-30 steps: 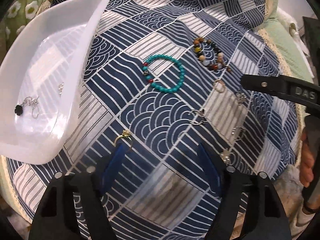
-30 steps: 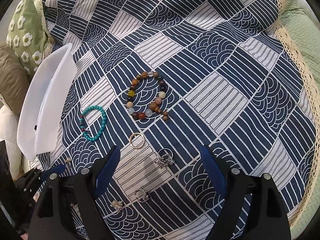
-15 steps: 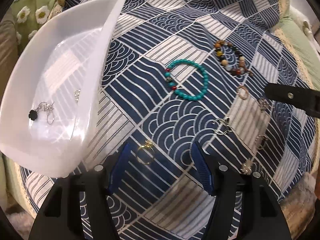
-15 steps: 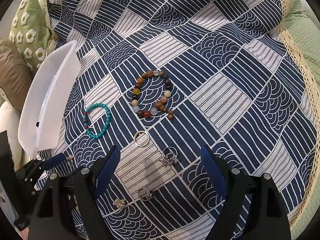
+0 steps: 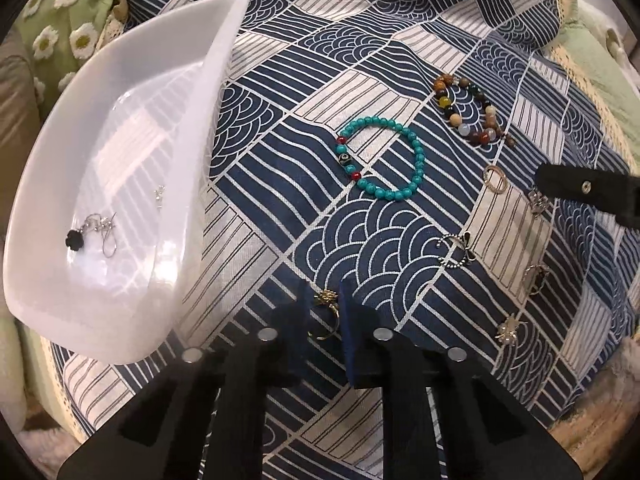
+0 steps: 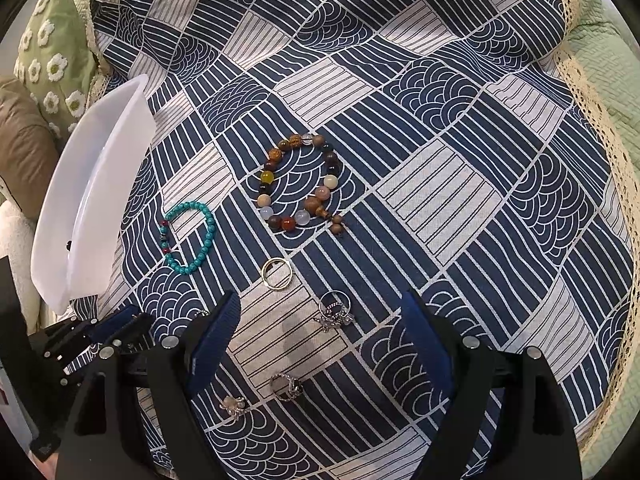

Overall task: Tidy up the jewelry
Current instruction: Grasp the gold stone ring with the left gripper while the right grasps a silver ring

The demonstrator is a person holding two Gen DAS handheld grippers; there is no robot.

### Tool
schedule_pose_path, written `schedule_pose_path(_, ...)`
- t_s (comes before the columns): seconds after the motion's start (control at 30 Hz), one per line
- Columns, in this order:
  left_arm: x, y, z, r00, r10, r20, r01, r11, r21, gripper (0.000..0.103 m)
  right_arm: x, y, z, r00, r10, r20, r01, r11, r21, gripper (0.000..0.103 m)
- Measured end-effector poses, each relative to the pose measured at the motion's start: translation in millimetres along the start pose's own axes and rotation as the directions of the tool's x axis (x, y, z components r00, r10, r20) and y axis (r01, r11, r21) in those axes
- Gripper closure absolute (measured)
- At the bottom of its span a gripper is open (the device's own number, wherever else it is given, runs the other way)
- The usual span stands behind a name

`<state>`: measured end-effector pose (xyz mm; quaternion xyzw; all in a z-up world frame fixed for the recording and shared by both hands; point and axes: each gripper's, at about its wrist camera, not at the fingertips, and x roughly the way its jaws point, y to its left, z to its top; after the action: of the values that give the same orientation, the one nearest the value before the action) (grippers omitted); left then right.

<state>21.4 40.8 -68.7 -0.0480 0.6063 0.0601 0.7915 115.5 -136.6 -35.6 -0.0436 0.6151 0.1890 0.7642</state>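
Left gripper (image 5: 325, 320) has closed round the gold ring (image 5: 323, 316)

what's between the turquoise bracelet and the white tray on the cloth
Nothing: only bare patterned cloth lies between the turquoise bracelet and the white tray, clearest in the left wrist view. The gold ring sits nearer, in the left gripper.

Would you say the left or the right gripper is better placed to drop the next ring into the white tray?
Left. The left gripper is closed on the gold ring beside the white tray; the right gripper hangs open over other rings, farther away.
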Motion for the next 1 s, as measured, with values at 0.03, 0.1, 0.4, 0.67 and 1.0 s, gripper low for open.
schedule_pose_path(0.03, -0.1, 0.8, 0.3, 1.0, -0.006, 0.0, 0.006, 1.0, -0.001, 0.091, 1.2, 0.4, -0.2, 1.0, -0.008, -0.003, 0.008, 1.0, -0.006, 0.022)
schedule_pose_path(0.1, 0.1, 1.5, 0.7, 1.0, -0.012, -0.003, 0.012, 1.0, -0.002, 0.091, 3.3, 1.3, -0.1, 1.0, -0.015, -0.009, 0.015, 1.0, -0.012, 0.022)
schedule_pose_path(0.4, -4.0, 5.2, 1.4, 1.0, -0.025, 0.006, 0.025, 1.0, -0.012, 0.091, 6.7, 6.9, -0.9, 1.0, -0.015, -0.016, 0.014, 0.999, -0.043, 0.022)
schedule_pose_path(0.67, -25.6, 8.5, -0.8, 0.997, -0.065, 0.048, 0.065, 0.998, -0.014, 0.091, 20.1, 1.8, -2.2, 0.998, -0.02, -0.057, 0.019, 0.999, -0.027, 0.033)
schedule_pose_path(1.0, -29.8, 8.5, -3.7, 0.996, -0.076, 0.051, 0.076, 0.997, -0.004, 0.091, 28.0, -2.2, -1.8, 0.997, -0.064, -0.049, 0.063, 0.998, -0.027, 0.063)
